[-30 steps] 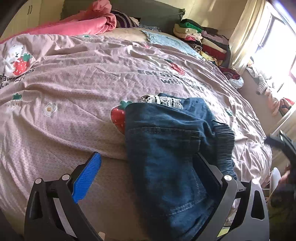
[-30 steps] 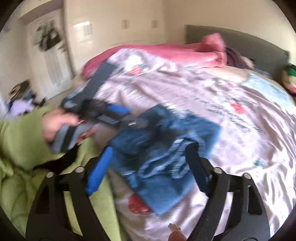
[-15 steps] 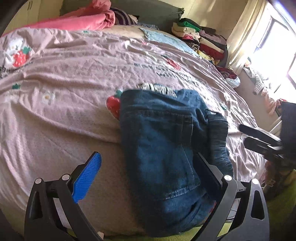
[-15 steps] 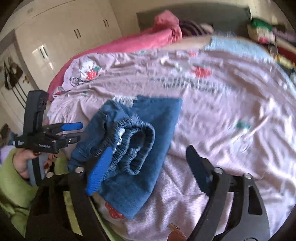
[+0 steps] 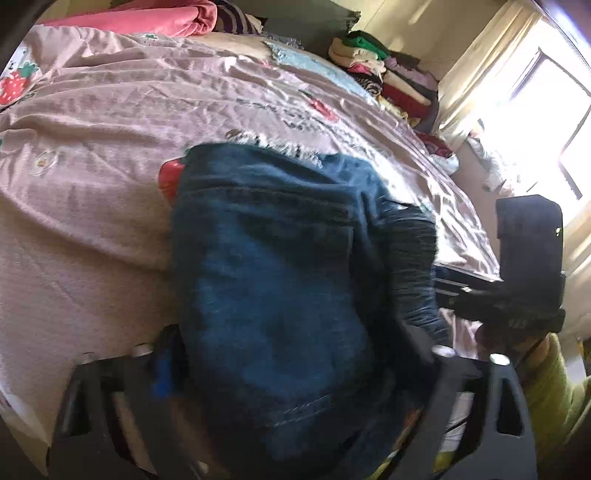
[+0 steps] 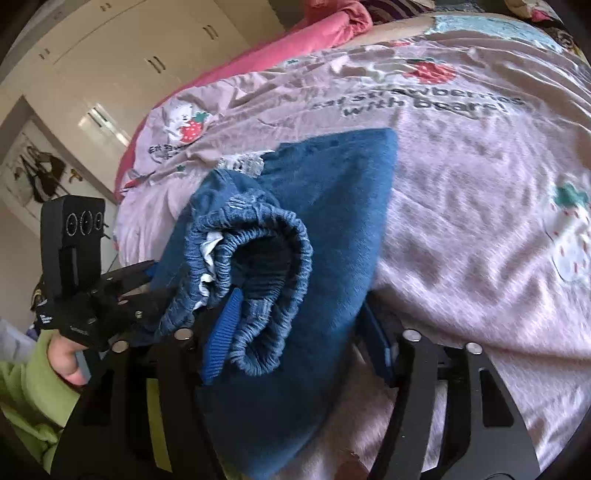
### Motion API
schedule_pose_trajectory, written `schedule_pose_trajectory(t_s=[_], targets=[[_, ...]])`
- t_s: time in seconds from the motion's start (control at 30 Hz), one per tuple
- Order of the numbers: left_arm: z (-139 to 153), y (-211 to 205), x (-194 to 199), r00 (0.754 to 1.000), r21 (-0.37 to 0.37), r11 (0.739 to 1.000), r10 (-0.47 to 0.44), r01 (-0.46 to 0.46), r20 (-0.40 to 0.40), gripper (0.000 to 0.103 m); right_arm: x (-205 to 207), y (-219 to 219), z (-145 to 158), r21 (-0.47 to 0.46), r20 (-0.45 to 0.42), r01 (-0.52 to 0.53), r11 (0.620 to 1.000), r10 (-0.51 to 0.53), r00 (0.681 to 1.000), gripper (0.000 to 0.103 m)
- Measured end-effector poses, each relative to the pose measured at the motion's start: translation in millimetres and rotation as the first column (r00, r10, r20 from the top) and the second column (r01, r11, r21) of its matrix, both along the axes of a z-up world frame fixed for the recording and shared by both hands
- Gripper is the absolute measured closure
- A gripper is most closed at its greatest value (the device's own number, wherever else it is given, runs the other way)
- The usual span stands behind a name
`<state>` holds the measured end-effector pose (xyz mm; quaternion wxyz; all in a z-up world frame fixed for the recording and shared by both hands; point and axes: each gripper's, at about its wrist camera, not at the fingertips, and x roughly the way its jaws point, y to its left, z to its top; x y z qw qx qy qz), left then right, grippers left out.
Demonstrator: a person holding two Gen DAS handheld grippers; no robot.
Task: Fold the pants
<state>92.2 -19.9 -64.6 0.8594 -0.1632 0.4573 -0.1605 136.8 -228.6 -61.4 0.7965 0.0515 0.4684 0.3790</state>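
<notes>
A bed covered by a pale pink quilt [image 6: 480, 177] printed with strawberries, bears and dark lettering fills both views. A rolled bright pink blanket [image 5: 147, 18] lies at its far end, and a stack of folded clothes in green, cream and red [image 5: 384, 77] sits at the far right corner near the sunlit window.

The folded dark blue denim pants with an elastic gathered waistband [image 6: 314, 229] lie on the quilt at the near edge of the bed, partly over a printed strawberry. In the right wrist view the waistband is curled into a loop on top of the fold, with a frayed white hem showing at the far edge.

The left gripper [image 5: 295, 354], black with blue-padded fingers, straddles the near end of the pants; its jaws are closing with the denim between them. That view is blurred, and firm contact of the pads cannot be confirmed.

The right gripper [image 6: 303, 325], of the same make, is also closing. Its left blue pad [image 6: 221, 332] lies against the elastic waistband; the right pad sits at the edge of the fold.

A hand in a lime-green sleeve [image 6: 22, 387] holds the left gripper's handle.
</notes>
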Motion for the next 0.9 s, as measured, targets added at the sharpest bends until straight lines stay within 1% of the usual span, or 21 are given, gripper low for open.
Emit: schedule_pose_trajectory(t_s=[0.03, 0.07, 0.1, 0.13, 0.17, 0.27, 0.37, 0.43, 0.5, 0.57, 0.7, 0.9], targets=[[1, -1, 1, 1.0, 0.0, 1.0, 0.004, -0.004, 0.002, 0.03, 0, 4, 2, 0.001, 0.008, -0.02, 1.0, 0.02, 1.0, 0.068], [1, -2, 1, 1.0, 0.0, 1.0, 0.005, -0.005, 0.003, 0.034, -1, 6, 3, -0.007, 0.019, -0.025, 1.0, 0.025, 1.0, 0.07], [4, -4, 0, 1.0, 0.006, 1.0, 0.007, -0.007, 0.011, 0.036, -3, 8, 6, -0.021, 0.037, -0.03, 0.999, 0.031, 0.999, 0.071], [7, -5, -1, 1.0, 0.008, 1.0, 0.005, -0.005, 0.025, 0.042, -5, 9, 10, -0.034, 0.059, -0.034, 0.999, 0.036, 0.998, 0.073], [11, -6, -1, 0.999, 0.006, 1.0, 0.004, -0.004, 0.034, 0.043, -8, 10, 15, -0.037, 0.076, -0.034, 0.999, 0.036, 0.996, 0.074], [29, -6, -3, 0.997, 0.002, 1.0, -0.004, 0.003, 0.073, 0.043, -9, 8, 27, -0.04, 0.105, -0.015, 0.999, 0.02, 0.994, 0.076], [49, -9, -2, 0.993, 0.016, 1.0, -0.018, 0.016, 0.121, 0.043, -11, 10, 46, -0.054, 0.16, 0.0, 0.999, 0.008, 0.987, 0.076], [60, -8, 0, 0.99, 0.013, 1.0, -0.019, 0.018, 0.143, 0.043, -11, 10, 57, -0.028, 0.183, -0.012, 1.0, 0.017, 0.983, 0.079], [69, -6, 4, 0.987, 0.021, 1.0, -0.017, 0.014, 0.161, 0.043, -11, 16, 70, -0.042, 0.219, -0.015, 0.999, 0.024, 0.975, 0.079], [76, -1, 13, 0.985, 0.026, 1.0, -0.007, 0.003, 0.17, 0.043, -6, 21, 79, -0.025, 0.245, -0.032, 0.999, 0.037, 0.969, 0.079], [84, 7, 29, 0.982, 0.033, 0.999, 0.018, -0.024, 0.186, 0.043, 13, 33, 85, -0.037, 0.285, -0.045, 0.998, 0.054, 0.957, 0.079], [80, 15, 57, 0.985, 0.048, 0.997, 0.043, -0.052, 0.167, 0.043, 46, 47, 79, -0.055, 0.284, -0.045, 0.997, 0.058, 0.957, 0.079]])
